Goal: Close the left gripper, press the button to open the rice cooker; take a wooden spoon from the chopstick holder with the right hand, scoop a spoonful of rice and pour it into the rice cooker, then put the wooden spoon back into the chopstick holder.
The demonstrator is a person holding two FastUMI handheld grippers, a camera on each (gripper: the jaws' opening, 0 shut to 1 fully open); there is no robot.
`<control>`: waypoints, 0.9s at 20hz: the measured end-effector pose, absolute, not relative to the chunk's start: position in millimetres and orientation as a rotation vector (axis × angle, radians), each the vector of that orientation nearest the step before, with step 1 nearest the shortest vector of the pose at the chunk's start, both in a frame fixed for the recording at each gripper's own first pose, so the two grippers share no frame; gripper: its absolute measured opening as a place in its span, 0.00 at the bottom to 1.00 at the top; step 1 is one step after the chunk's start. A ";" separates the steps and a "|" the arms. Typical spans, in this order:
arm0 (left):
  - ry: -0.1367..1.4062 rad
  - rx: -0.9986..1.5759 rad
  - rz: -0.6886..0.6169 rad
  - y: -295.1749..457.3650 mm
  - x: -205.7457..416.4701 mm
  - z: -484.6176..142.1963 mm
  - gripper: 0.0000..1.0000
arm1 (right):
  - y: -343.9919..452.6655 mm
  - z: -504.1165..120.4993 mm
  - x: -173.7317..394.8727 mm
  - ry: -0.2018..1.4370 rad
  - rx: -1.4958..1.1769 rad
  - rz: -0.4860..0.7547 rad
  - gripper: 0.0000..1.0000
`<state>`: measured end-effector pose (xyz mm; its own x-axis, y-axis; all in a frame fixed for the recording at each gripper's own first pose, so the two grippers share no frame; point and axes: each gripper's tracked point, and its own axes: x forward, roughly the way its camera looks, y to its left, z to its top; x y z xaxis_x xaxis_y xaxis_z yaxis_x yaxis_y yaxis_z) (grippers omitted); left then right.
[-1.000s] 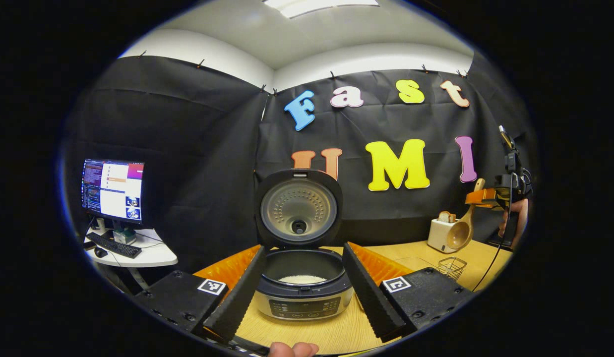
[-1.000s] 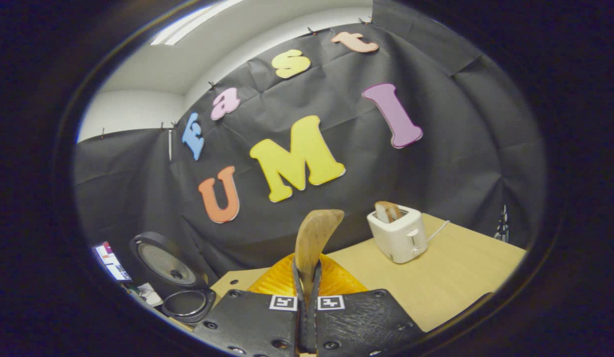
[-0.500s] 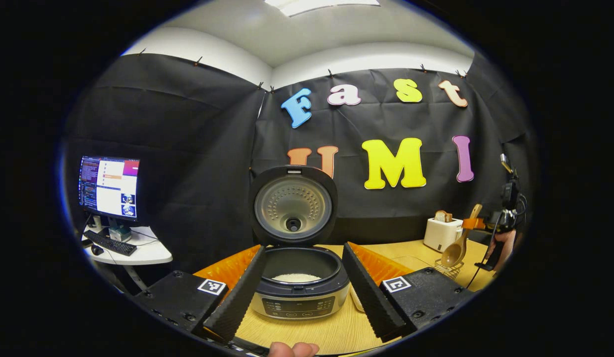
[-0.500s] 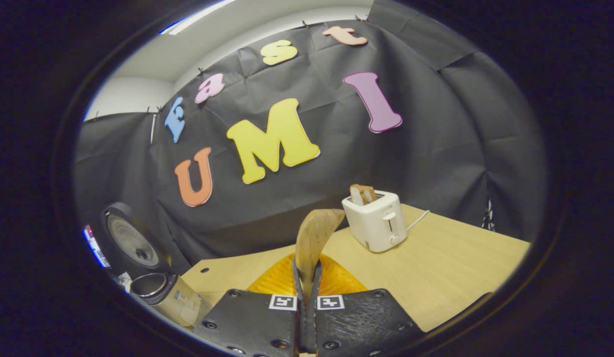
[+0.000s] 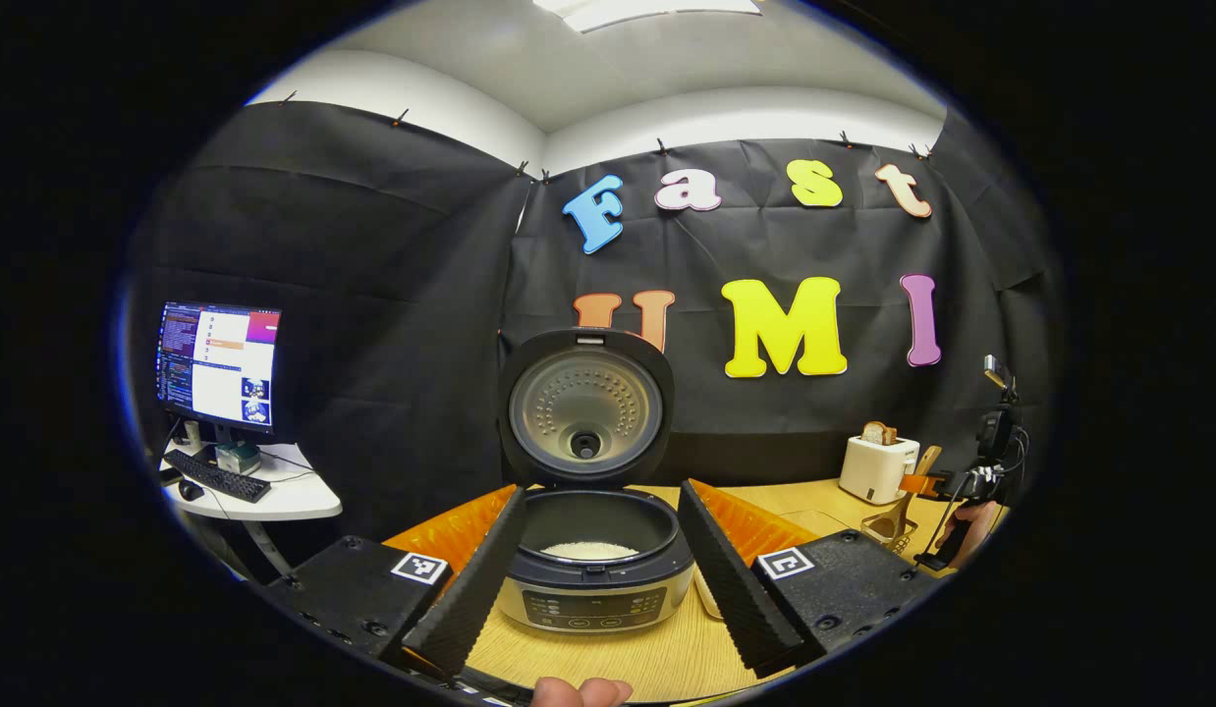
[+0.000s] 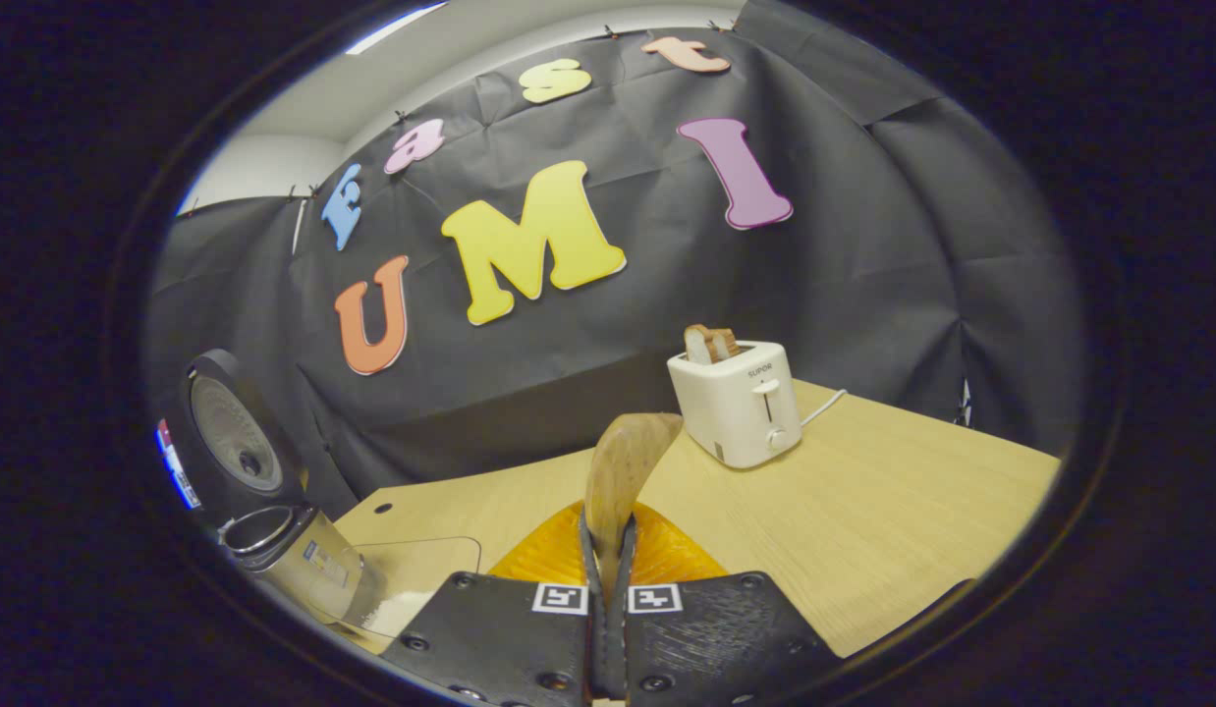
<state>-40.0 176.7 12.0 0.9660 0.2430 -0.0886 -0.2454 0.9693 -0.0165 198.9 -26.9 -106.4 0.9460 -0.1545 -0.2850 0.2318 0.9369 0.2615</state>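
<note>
Rice lies white in the bottom of the rice cooker point(image 5: 596, 560), which stands on the worktop point(image 5: 657, 660) in the left gripper view with its lid point(image 5: 585, 405) swung up and open. The left hand-held gripper point(image 5: 600, 570) is released, its two fingers spread wide to either side of the cooker and touching nothing. Far to the right, near a white toaster point(image 5: 877, 465), the right hand-held gripper point(image 5: 924, 483) holds the wooden spoon point(image 5: 903, 503) with its bowl down at a wire chopstick holder point(image 5: 885, 531); whether the spoon rests inside it I cannot tell. In the right gripper view, the right hand-held gripper point(image 6: 608, 550) is clenched on the wooden spoon point(image 6: 620, 469), both fingers pressed against the handle, which stands up between them. The toaster point(image 6: 738, 401) sits beyond on the worktop point(image 6: 863, 511), with a slice of bread in its slot, and the open rice cooker point(image 6: 274, 550) stands low at the left beside a clear container point(image 6: 412, 579) with some rice in it.
</note>
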 end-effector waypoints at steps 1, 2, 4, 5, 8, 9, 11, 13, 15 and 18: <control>0.087 -0.026 0.245 175.0 -40.1 11.9 0.98 | -27.6 -109.9 198.2 0.264 0.308 -0.201 0.00; 0.087 -0.024 0.243 173.9 -38.9 12.2 0.98 | -26.9 -112.2 196.5 0.261 0.322 -0.202 0.01; 0.088 -0.025 0.238 172.8 -38.2 11.3 0.98 | -27.4 -117.7 194.1 0.253 0.337 -0.203 0.00; 0.090 -0.026 0.235 171.1 -37.8 10.6 0.98 | -28.3 -118.4 193.0 0.243 0.333 -0.203 0.00; 0.091 -0.028 0.236 172.1 -37.3 9.3 0.98 | -27.9 -117.9 187.8 0.241 0.319 -0.199 0.02; 0.091 -0.026 0.234 171.5 -38.0 10.1 0.98 | -29.5 -118.8 188.5 0.240 0.314 -0.196 0.05; 0.089 -0.026 0.237 172.9 -37.8 10.1 0.99 | -33.3 -121.1 185.5 0.247 0.281 -0.197 0.08; 0.086 -0.032 0.241 172.4 -37.6 10.8 0.99 | -36.5 -122.0 180.6 0.249 0.234 -0.182 0.12; 0.081 -0.035 0.235 166.6 -36.4 12.7 0.98 | -34.2 -125.0 179.6 0.267 0.195 -0.148 0.19; 0.070 -0.021 0.237 154.9 -37.5 18.8 0.98 | -32.4 -124.7 175.4 0.264 0.172 -0.097 0.45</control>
<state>-37.5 154.9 18.8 0.9696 0.2339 -0.0715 -0.2354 0.9718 -0.0125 175.4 -32.4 -124.7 0.9608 -0.0724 -0.2677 0.1176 0.9807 0.1565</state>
